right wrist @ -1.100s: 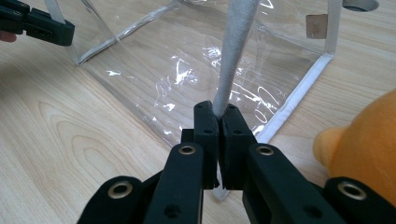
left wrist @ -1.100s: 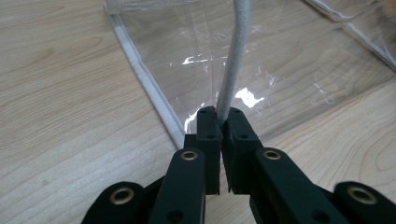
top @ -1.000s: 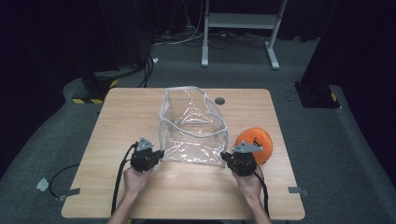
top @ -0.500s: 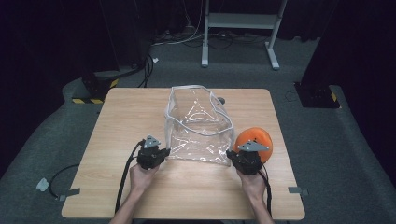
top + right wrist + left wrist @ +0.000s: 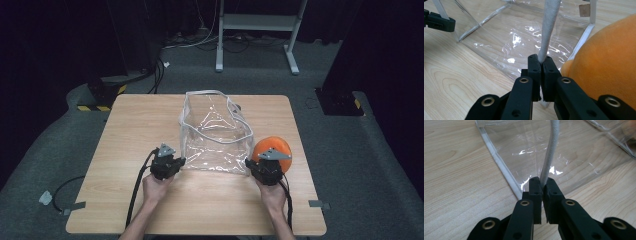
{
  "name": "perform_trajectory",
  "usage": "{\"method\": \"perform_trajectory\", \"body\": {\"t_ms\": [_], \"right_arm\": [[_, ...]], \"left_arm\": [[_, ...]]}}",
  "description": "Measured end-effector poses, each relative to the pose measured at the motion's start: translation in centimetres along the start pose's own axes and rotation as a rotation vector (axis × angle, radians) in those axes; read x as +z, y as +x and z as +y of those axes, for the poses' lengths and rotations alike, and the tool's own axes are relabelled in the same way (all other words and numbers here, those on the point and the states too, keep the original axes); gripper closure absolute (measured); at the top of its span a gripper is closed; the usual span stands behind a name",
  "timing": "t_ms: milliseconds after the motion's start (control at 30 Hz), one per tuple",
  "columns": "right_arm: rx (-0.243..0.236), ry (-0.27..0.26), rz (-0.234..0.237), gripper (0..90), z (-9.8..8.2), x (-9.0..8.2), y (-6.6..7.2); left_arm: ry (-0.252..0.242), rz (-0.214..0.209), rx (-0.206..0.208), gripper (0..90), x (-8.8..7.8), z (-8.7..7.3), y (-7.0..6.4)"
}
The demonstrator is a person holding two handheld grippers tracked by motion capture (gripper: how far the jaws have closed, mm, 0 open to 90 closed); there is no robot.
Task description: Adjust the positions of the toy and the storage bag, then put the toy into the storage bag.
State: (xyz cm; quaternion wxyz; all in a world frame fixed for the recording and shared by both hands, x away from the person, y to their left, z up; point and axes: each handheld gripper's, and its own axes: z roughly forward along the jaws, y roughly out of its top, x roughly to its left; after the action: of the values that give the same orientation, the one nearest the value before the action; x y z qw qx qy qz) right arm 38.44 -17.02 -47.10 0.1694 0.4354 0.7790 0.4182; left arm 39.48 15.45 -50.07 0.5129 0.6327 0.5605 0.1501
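Note:
A clear plastic bag (image 5: 215,135) with white trim stands open on the wooden table (image 5: 135,130). My left gripper (image 5: 181,161) is shut on the white rim at the bag's near left corner. In the left gripper view the jaws (image 5: 543,181) pinch the white trim cord (image 5: 551,152). My right gripper (image 5: 248,164) is shut on the rim at the near right corner, and its jaws (image 5: 540,60) clamp the white trim (image 5: 550,25). An orange round soft thing (image 5: 272,147) lies just right of the bag, close beside the right gripper (image 5: 604,65).
A small dark hole (image 5: 237,106) sits in the table behind the bag. Bare wood lies to the left and in front of the bag. Beyond the table are a metal desk frame (image 5: 255,22), floor cables and a black box with yellow stripes (image 5: 102,95).
Both grippers and the bag's near edge have shifted slightly to the right. Both grips stay as they were.

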Motion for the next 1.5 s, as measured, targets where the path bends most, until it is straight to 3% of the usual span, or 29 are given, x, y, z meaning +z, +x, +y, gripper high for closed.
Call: {"method": "perform_trajectory", "body": {"t_ms": [167, 367, 633, 967, 1100, 1233, 1500], "right_arm": [[0.009, -0.003, 0.007, 84.6, -0.1, 0.0, -0.1], [0.020, -0.010, 0.017, 69.8, -0.1, -0.1, 0.1], [0.020, -0.021, 0.012, 53.6, -0.6, -0.8, 0.4], [0.024, -0.036, 0.021, 47.5, -1.3, -2.1, 0.4], [0.022, -0.039, 0.019, 46.0, -2.1, -2.6, 0.2], [0.014, -0.051, 0.013, 44.8, -3.0, -3.2, -0.1], [0.018, -0.074, 0.005, 43.2, -3.9, -3.9, -0.6]], "left_arm": [[0.000, -0.011, -0.003, 78.5, -0.1, -0.1, 0.0], [0.001, -0.008, 0.006, 59.6, -0.6, -0.3, 0.0], [-0.006, 0.034, -0.001, 38.9, -1.7, -0.9, 0.8], [-0.012, 0.060, -0.010, 31.9, -3.1, -1.0, 2.1], [-0.015, 0.094, -0.031, 30.6, -3.3, -1.3, 3.1], [-0.008, 0.168, -0.040, 30.1, -3.5, -1.9, 4.6], [-0.007, 0.232, -0.059, 29.8, -3.7, -2.2, 6.3]]}}
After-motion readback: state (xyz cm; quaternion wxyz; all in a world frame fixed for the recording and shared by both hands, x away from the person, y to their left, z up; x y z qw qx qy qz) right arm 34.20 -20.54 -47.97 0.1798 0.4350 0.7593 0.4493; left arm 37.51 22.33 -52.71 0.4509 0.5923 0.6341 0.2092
